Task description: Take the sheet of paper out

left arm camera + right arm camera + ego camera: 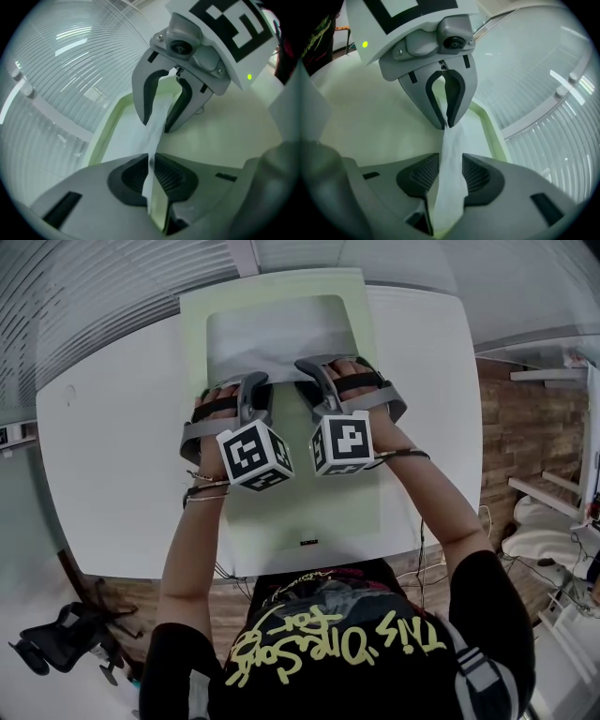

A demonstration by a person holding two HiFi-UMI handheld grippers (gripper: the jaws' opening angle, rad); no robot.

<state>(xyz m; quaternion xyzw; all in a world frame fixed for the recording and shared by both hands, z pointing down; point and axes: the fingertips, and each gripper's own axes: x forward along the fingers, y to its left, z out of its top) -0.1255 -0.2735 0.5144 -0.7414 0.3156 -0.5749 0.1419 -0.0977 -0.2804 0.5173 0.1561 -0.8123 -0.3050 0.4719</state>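
Head view shows your left gripper (249, 381) and right gripper (319, 365) both clamped on the near edge of the sheet of paper (272, 334), which sits inside the pale green folder (200, 329) near the desk's (112, 446) far edge, not yet pulled out.

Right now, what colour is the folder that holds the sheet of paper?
The folder is pale green, clearest in the head view.

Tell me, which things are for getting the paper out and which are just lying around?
For the job: sheet of paper, green folder it lies in, left gripper, right gripper, both pinching the sheet.
Just lying about: black chair, wall shelves.
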